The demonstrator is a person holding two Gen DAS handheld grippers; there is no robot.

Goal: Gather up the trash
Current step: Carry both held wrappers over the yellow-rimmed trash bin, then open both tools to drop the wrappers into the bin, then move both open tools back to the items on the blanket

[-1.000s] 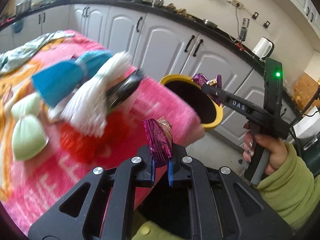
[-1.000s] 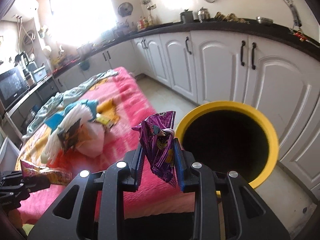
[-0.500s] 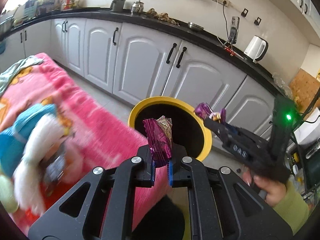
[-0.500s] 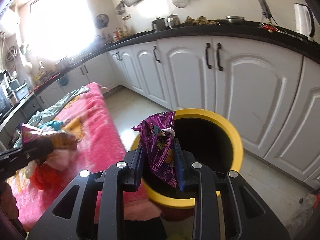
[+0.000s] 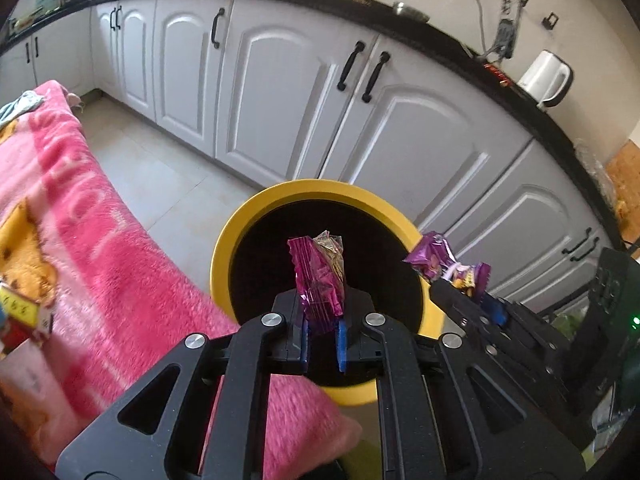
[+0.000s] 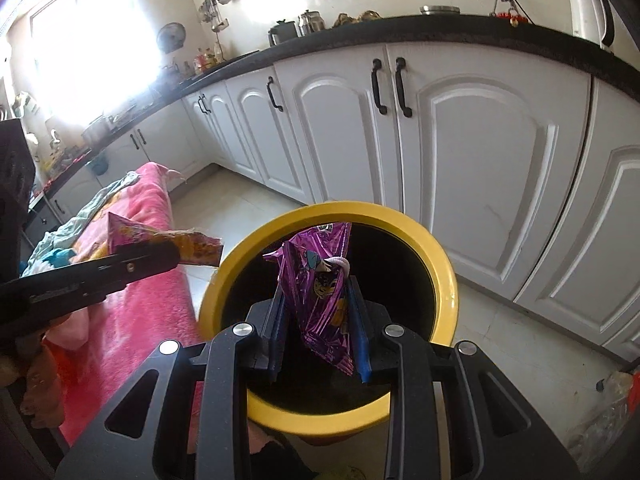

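**A:** While both wrappers are still pinched, I'd call this the drop-off stage, not done yet. In the left wrist view, bottom centre, the left gripper [image 5: 322,334] has its blue pads nearly pressed together on a magenta wrapper [image 5: 320,276] with a crinkly gold bit on top. It sits right in front of the bin's dark mouth.

**B:** Same in the right wrist view. The right gripper [image 6: 318,336] is clamped on a purple foil packet [image 6: 320,288], standing upright between the pads at lower centre, over the opening of the yellow bin [image 6: 444,276].

**A:** So what's left? Release both, I guess, then go back for more. There's a small yellow scrap [image 5: 24,308] at the left edge on the pink blanket [image 5: 120,264], though I can't tell if it's trash.

**B:** What's in the bin though?

**A:** Can't tell. Inside is just black in both views, so whether anything is already in there is hidden. The yellow rim is all that shows.

**B:** Further back it's just floor tiles, then white cabinets [image 6: 480,140] and a kettle [image 5: 544,80] at upper right on the counter. Nothing to collect there as far as I can see.
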